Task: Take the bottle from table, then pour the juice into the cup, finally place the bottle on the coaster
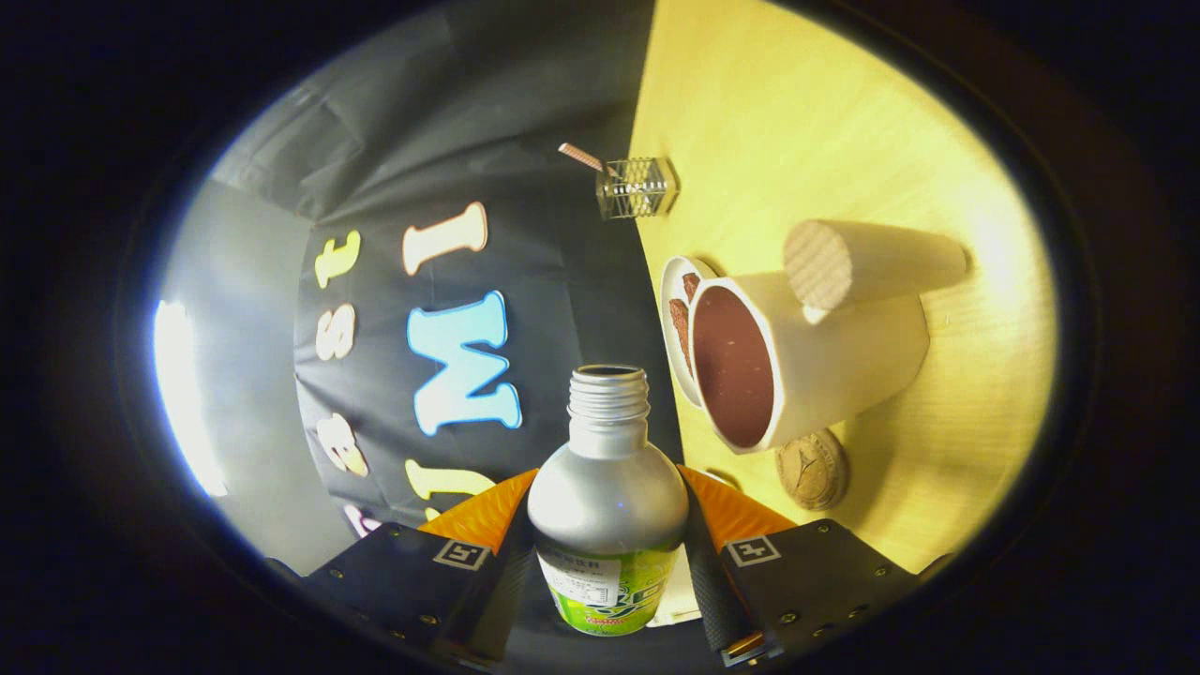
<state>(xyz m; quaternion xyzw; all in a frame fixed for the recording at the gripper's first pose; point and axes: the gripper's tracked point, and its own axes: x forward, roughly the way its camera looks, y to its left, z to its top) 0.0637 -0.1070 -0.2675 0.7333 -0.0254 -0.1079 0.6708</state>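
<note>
**Operator:** My gripper [609, 534] is pinching the bottle [607, 497], one orange finger [487, 511] pressed to each side of its silver shoulder. The whole view is rolled over, so I judge the bottle is tipped for the pour.

**Partner:** Cap off?

**Operator:** Yes, the threaded neck is open and points ahead, just left of the cup [797, 356]. The neck isn't over the cup's mouth as far as I can tell.

**Partner:** Anything in the cup?

**Operator:** Its inside looks dark brown; liquid or lining, I can't say. No stream shows at the neck.

**Partner:** And further right?

**Operator:** A small plate [677, 319] sits behind the cup, a wooden cylinder [867, 258] beside it, a clear holder with a straw [637, 187] beyond. The round coaster [812, 469] lies on the bench [937, 450] beside the cup.

**Partner:** So where are we?

**Operator:** Pick-up done. Pour is in hand or barely begun, I judge. Setting the bottle on the coaster is left.
</note>
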